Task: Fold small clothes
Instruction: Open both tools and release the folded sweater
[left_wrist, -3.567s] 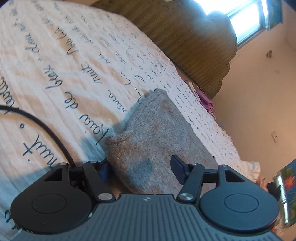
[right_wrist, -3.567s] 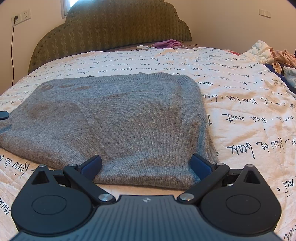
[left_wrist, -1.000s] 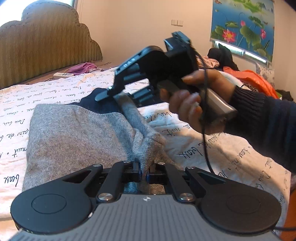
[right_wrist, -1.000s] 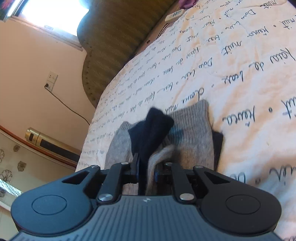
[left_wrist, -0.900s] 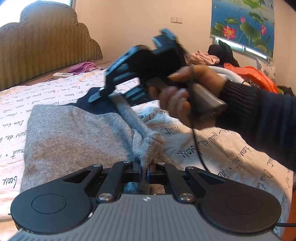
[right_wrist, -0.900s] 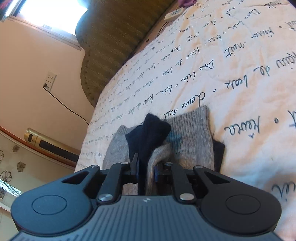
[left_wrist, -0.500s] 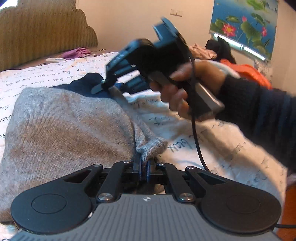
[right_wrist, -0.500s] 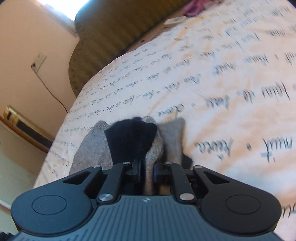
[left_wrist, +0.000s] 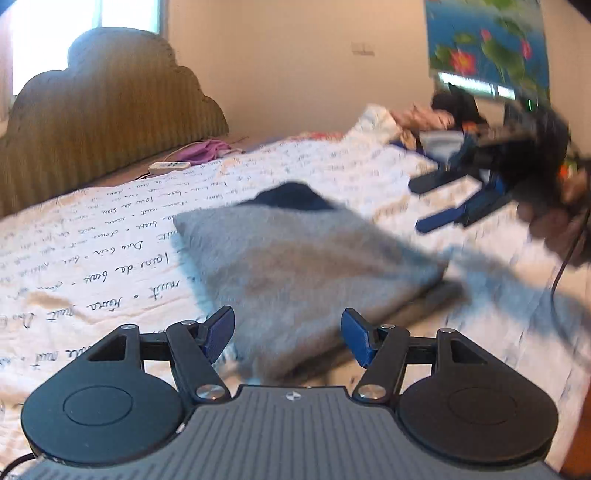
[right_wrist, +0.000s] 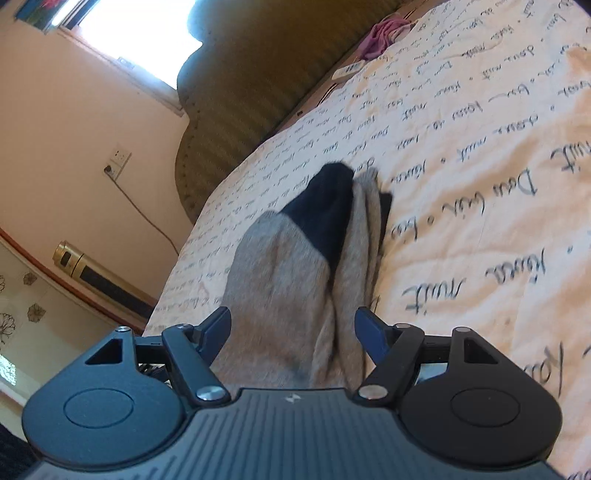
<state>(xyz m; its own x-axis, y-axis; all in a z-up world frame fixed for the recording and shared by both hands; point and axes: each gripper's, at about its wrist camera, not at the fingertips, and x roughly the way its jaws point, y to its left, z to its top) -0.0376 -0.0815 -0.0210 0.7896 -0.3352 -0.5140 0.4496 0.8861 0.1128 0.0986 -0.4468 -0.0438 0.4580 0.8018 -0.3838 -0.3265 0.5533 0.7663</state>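
A grey knitted sweater (left_wrist: 295, 266) with a dark navy part (left_wrist: 291, 195) lies folded on the bed. My left gripper (left_wrist: 288, 332) is open, its blue fingers on either side of the sweater's near edge, holding nothing. My right gripper (right_wrist: 293, 332) is open too, and the folded sweater (right_wrist: 295, 280) with its navy part (right_wrist: 325, 214) lies between and beyond its fingers. In the left wrist view the right gripper (left_wrist: 439, 203) shows blurred at the right, held in a hand, open and off the sweater.
The bedspread (left_wrist: 110, 258) is white with dark script. An olive headboard (left_wrist: 92, 110) stands at the back with a remote (left_wrist: 170, 167) and purple cloth (left_wrist: 212, 149) near it. A pile of clothes (left_wrist: 424, 122) lies at the far right. A wall socket (right_wrist: 118, 158) shows.
Both grippers were shut on the sweater's edges half a second ago and have opened and let go. The sweater has dropped folded onto the bed, and the right gripper has pulled away to the right.
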